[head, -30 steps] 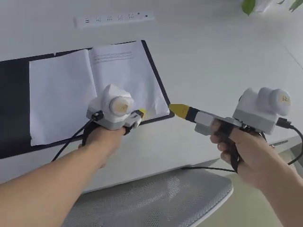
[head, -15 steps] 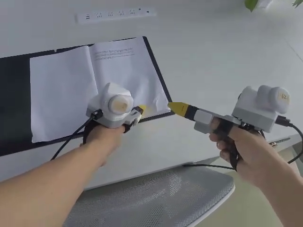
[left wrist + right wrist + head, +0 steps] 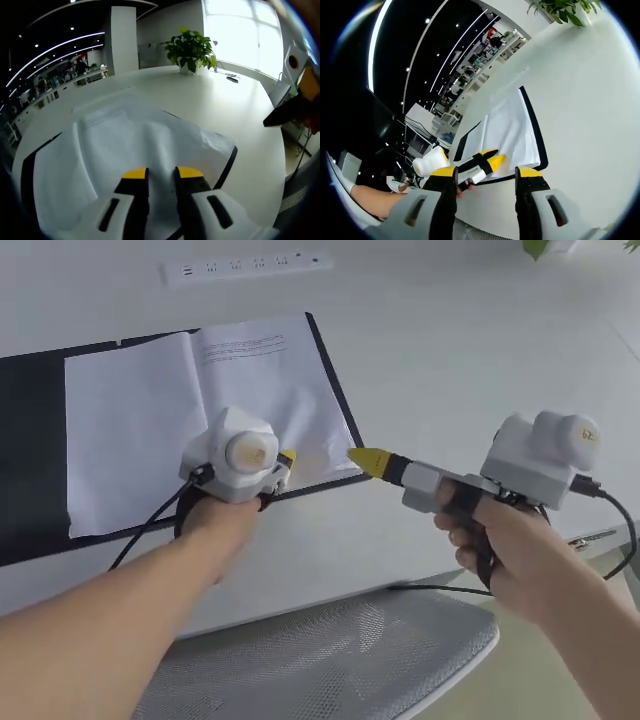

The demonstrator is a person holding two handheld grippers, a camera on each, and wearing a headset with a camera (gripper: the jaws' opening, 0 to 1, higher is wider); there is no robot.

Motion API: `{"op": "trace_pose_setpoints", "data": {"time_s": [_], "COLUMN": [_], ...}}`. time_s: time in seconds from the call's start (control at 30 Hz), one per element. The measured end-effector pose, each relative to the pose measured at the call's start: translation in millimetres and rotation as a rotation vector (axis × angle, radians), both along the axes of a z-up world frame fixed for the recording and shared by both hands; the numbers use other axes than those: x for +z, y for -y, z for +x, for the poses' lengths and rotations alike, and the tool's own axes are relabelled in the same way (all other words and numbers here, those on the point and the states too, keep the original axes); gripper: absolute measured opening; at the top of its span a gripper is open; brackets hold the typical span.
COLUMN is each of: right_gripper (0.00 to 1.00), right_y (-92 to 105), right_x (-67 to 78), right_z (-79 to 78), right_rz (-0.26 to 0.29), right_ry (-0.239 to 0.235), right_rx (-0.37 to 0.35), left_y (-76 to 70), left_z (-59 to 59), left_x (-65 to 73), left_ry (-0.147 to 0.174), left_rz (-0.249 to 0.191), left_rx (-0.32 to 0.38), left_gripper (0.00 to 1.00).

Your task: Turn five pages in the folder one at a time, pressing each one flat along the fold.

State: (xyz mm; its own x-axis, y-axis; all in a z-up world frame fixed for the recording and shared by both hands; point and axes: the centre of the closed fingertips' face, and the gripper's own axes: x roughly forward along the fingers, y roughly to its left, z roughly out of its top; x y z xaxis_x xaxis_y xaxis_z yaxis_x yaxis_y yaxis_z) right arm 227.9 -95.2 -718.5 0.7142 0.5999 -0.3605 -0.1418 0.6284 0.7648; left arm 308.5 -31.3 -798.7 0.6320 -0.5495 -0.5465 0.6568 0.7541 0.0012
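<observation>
Head view showed the open folder (image 3: 336, 410) on the white surface (image 3: 470, 360) of a bright office, left gripper (image 3: 286, 462) fingers narrowly parted over its page, right gripper (image 3: 362, 458) fingers wide beside it.

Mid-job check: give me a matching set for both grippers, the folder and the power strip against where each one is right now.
Things:
1. left gripper
2. right gripper
3. folder
4. power strip

Places:
A. near the table's far edge
B. above the right-hand page's near edge
C. lying open on the table
D. beside the folder's near right corner, tip pointing towards it

Pairs: 1-B, 2-D, 3-C, 4-A
</observation>
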Motion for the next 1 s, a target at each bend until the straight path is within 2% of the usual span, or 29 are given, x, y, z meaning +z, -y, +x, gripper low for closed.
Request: {"op": "trace_pose_setpoints", "data": {"time_s": [0.1, 0.2, 0.4, 0.5, 0.7, 0.8, 0.9, 0.97, 1.0], "right_gripper": [0.42, 0.41, 0.41, 0.39, 0.29, 0.24, 0.15, 0.08, 0.06], "right_y": [-1.6, -2.1, 0.0, -1.2, 2.3, 3.7, 4.8, 4.2, 5.1], "right_x": [-8.1, -21.7, -41.6, -49.5, -55.0, -62.2, -64.8, -64.4, -66.5], "right_z": [9.6, 17.0, 23.6, 25.6, 31.9, 33.8, 36.2, 38.2, 38.9], "right_rz": [0.002, 0.036, 0.0, 0.005, 0.046, 0.065, 0.08, 0.092, 0.097], "right_ry": [-0.009, -0.058, -0.097, -0.117, -0.135, -0.167, -0.183, -0.176, -0.19], "right_rx": [-0.005, -0.026, -0.036, -0.035, -0.08, -0.097, -0.116, -0.116, -0.128], "left_y": [-0.3, -0.7, -1.0, -0.9, -1.0, -0.9, -0.6, -0.6, -0.6], "left_z": [-0.4, -0.8, 0.3, 2.3, 4.0, 4.0, 3.8, 3.9, 3.9], "left_x": [-0.4, -0.4, -2.5, -4.4, -6.3, -6.2, -6.0, -6.1, -6.2], "left_ry": [-0.002, -0.004, -0.002, -0.004, -0.004, -0.004, -0.005, -0.005, -0.004], "left_rz": [0.001, -0.003, -0.003, -0.005, -0.011, -0.014, -0.018, -0.018, -0.018], "left_rx": [0.002, 0.01, 0.01, 0.012, 0.015, 0.017, 0.019, 0.02, 0.02], "left_gripper": [0.18, 0.18, 0.18, 0.18, 0.18, 0.18, 0.18, 0.18, 0.18]}}
